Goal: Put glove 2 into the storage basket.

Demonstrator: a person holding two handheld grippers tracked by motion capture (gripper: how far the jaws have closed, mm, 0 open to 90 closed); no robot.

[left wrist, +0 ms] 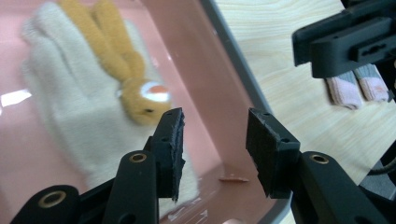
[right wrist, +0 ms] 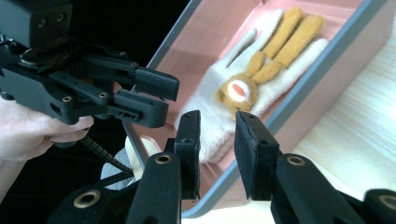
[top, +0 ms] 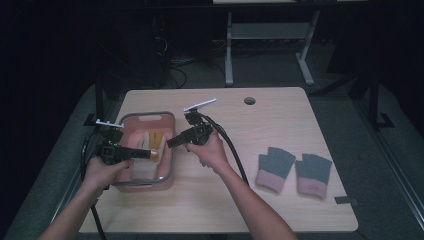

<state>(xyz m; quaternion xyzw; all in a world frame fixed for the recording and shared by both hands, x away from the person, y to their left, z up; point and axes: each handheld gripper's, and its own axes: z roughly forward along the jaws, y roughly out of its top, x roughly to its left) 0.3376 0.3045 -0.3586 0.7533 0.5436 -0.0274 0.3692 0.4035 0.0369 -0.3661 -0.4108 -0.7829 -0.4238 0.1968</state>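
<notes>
A cream glove [top: 150, 145] with orange fingers and an orange animal face lies flat in a pink bin [top: 145, 114] at the table's left. My left gripper [top: 150, 154] hovers over the bin's near part, jaws apart, nothing between them. In the left gripper view the glove [left wrist: 70, 102] lies just beyond and left of my left gripper [left wrist: 215, 135]. My right gripper [top: 170, 143] reaches in over the bin's right rim, also open and empty. In the right gripper view the glove [right wrist: 252, 74] lies beyond my right gripper [right wrist: 217, 140], and the left gripper [right wrist: 149, 95] is close at the left.
A pair of grey gloves with pink cuffs [top: 275, 167] [top: 312, 172] lies at the table's right. A round cable hole [top: 249, 100] sits near the far edge. The bin's grey rim [right wrist: 322, 65] stands between the right gripper and the glove. Cables trail from both grippers.
</notes>
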